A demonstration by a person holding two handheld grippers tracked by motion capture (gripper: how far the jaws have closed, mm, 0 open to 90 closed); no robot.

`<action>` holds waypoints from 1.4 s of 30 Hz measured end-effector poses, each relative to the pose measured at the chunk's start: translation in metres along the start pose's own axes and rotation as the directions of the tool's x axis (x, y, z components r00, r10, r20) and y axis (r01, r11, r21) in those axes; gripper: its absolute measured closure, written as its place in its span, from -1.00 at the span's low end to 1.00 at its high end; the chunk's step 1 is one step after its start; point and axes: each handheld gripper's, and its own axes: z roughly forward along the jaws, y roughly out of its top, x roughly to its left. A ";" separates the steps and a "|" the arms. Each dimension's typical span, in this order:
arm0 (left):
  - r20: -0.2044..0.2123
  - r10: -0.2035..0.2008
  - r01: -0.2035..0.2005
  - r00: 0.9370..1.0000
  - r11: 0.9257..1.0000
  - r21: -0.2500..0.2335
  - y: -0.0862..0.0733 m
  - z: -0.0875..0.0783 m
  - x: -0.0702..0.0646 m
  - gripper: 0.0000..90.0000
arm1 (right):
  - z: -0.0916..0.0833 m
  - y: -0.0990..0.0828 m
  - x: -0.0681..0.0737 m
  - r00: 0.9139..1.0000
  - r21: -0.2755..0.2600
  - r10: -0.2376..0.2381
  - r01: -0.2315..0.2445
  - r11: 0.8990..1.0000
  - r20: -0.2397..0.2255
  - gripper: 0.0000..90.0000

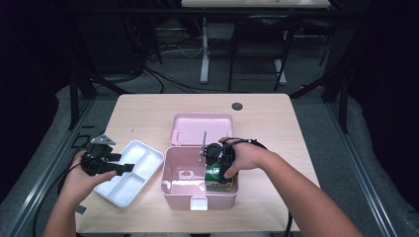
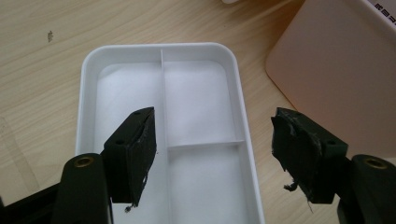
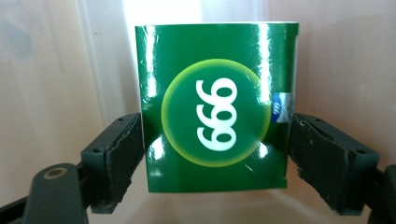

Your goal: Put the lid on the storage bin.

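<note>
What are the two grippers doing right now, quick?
Left gripper: open, holding nothing, above the white tray.
Right gripper: jaws against both sides of the green box, inside the pink case.

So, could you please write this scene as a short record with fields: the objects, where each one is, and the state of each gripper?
table: light wood
pink box: open, lid lying behind it
green box: marked 999, inside the pink box, between the right gripper's jaws
right gripper: pads at both sides of the green box
white tray: three compartments, left of the pink box, nothing in it
left gripper: open, above the white tray
</note>
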 end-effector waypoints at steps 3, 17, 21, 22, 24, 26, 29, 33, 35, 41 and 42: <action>-0.001 0.001 -0.001 1.000 1.000 -0.001 0.000 0.000 0.000 -0.31 | -0.006 -0.002 -0.001 1.000 -0.007 0.011 -0.011 1.000 0.001 -0.57; -0.001 -0.003 0.003 1.000 1.000 -0.003 -0.007 -0.004 0.000 -0.28 | -0.035 -0.005 0.008 0.997 -0.050 0.067 -0.066 0.997 0.027 -0.52; -0.003 -0.001 0.001 1.000 1.000 -0.001 -0.007 -0.004 0.000 -0.28 | -0.043 -0.008 0.009 0.995 -0.082 0.073 -0.067 0.994 0.068 -0.46; -0.002 -0.001 0.001 1.000 1.000 -0.003 -0.007 -0.004 0.000 -0.28 | -0.045 -0.009 0.009 0.994 -0.090 0.082 -0.075 0.993 0.078 -0.46; -0.004 -0.003 0.003 1.000 1.000 -0.002 -0.007 -0.004 0.001 -0.28 | -0.047 -0.013 0.008 0.993 -0.100 0.099 -0.092 0.991 0.070 -0.46; -0.005 -0.003 0.003 1.000 1.000 -0.002 -0.007 -0.004 0.001 -0.29 | -0.050 -0.016 0.006 0.991 -0.102 0.111 -0.104 0.989 0.068 -0.46; -0.004 -0.004 0.004 1.000 1.000 -0.009 -0.007 -0.004 0.001 -0.28 | -0.053 -0.022 0.005 0.991 -0.111 0.121 -0.115 0.987 0.054 -0.53; -0.003 -0.005 0.005 1.000 1.000 -0.008 -0.007 -0.004 0.001 -0.28 | -0.059 -0.032 0.007 0.992 -0.136 0.115 -0.107 0.985 0.054 -0.69; -0.005 -0.006 0.006 1.000 1.000 -0.007 -0.007 -0.004 0.001 -0.28 | -0.062 -0.037 0.007 0.991 -0.141 0.124 -0.115 0.983 0.056 -0.71; -0.004 -0.011 0.011 1.000 1.000 -0.017 -0.007 -0.005 0.001 -0.27 | -0.069 -0.052 0.007 0.982 -0.141 0.166 -0.152 0.978 0.095 -0.55; -0.004 -0.014 0.014 1.000 1.000 -0.020 -0.007 -0.006 0.002 -0.26 | -0.070 -0.055 0.006 0.979 -0.149 0.178 -0.162 0.975 0.099 -0.50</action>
